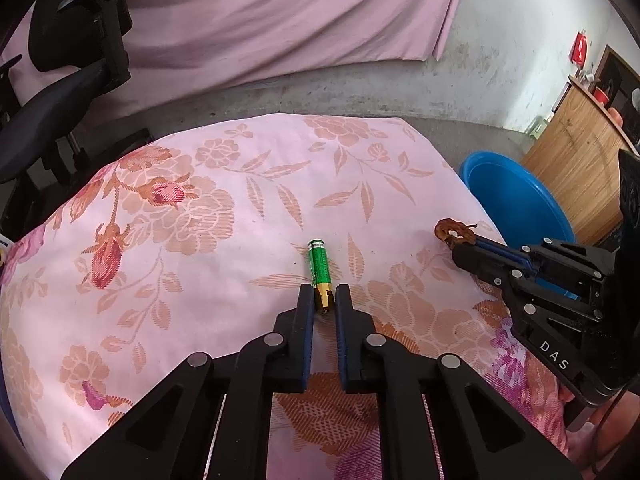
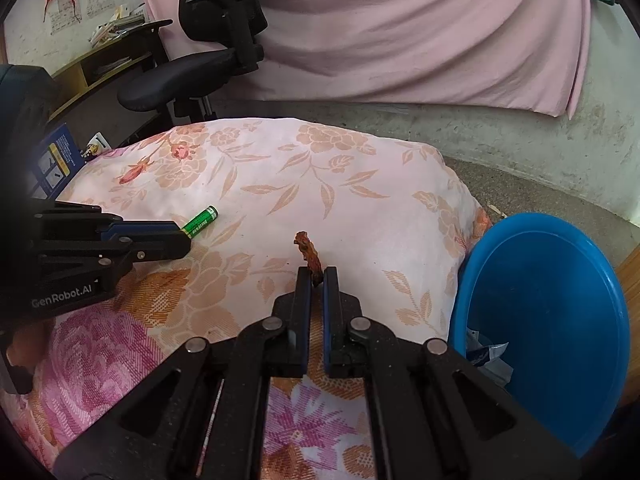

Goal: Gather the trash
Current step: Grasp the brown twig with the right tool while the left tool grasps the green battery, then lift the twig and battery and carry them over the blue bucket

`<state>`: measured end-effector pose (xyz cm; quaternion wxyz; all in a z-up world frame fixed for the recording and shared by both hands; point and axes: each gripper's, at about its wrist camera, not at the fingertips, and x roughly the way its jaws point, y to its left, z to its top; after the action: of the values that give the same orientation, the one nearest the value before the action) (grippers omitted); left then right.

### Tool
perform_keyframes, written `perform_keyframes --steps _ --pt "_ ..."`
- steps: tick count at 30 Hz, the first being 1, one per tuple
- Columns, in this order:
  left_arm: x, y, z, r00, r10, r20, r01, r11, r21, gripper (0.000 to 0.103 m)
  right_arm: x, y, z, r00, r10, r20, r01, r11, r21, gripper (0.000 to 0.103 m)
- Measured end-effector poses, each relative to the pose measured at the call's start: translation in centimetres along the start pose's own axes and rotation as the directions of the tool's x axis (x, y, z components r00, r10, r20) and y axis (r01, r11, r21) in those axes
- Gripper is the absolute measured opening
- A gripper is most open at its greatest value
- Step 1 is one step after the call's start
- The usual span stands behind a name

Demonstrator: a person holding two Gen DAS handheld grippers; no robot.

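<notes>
1. Two hand-held grippers work over one bench draped in a floral cloth [image 1: 224,216]; each holds one item.
2. The left hand-held gripper [image 1: 323,294] is clamped on the gold end of one green battery [image 1: 319,266]; the battery's green end points away across the cloth.
3. The right hand-held gripper [image 2: 317,274] is clamped on one brown dried scrap [image 2: 307,250]; the scrap sticks up from its tips.
4. One blue bin [image 2: 560,320] stands just beside the bench's right edge; crumpled wrappers [image 2: 486,354] lie inside.
5. One black office chair [image 2: 208,52] stands behind.
</notes>
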<state>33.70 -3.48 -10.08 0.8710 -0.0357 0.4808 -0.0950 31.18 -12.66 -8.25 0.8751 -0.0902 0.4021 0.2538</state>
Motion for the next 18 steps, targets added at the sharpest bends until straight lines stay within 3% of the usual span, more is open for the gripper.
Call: perform_keyframes --steps 7,18 --pt "-1.7 0.1 -0.5 0.997 -0.01 0.073 0.011 1.0 -0.013 0.007 -1.8 -0.4 -0.3 0.997 -0.013 0.082 0.012 1.0 0.019 0.032" --pt "-4.8 -2.2 -1.3 0.972 -0.001 0.235 -0.017 0.997 0.072 0.007 -4.6 -0.6 -0.4 0.977 -0.038 0.211 0.034 0.999 0.021 0.032"
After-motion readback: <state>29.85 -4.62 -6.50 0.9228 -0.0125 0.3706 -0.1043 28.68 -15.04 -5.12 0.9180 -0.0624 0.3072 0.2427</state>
